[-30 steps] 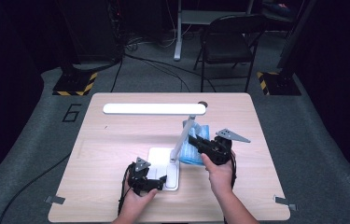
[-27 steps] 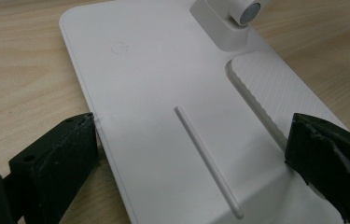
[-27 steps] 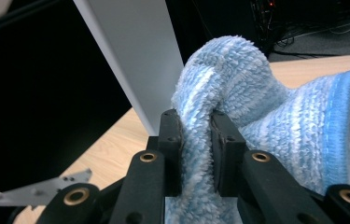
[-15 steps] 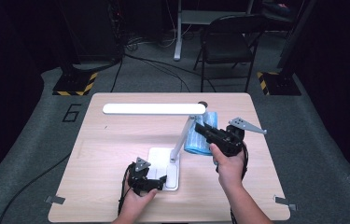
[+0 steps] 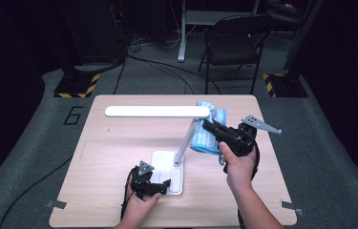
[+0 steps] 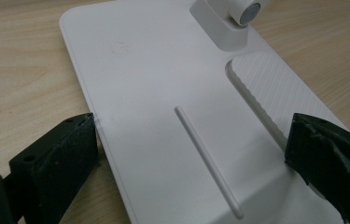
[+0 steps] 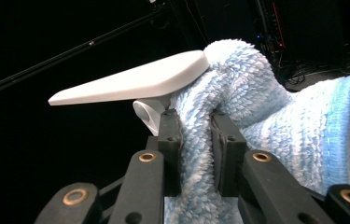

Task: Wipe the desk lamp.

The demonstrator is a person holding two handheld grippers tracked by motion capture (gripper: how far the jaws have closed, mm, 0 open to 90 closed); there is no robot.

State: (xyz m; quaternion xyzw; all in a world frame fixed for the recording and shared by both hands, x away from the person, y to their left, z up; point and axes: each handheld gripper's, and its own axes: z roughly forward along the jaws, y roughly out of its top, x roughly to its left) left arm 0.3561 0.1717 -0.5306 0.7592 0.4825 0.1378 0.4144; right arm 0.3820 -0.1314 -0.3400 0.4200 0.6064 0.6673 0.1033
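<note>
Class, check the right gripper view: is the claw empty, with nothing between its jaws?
No: the right claw is shut on a fold of the blue cloth, right beside the lamp head.

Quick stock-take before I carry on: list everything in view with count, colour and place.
desk lamp: one, white, mid-table; base near the front, head over the far half
cloth: one, light blue, fluffy, lifted against the lamp head's right end
table: one, pale wood
folding chair: one, dark, beyond the table
left gripper: one, black, jaws clamped on the lamp base's edges
right gripper: one, black, shut on the cloth
hands: two, at the table's front edge
</note>
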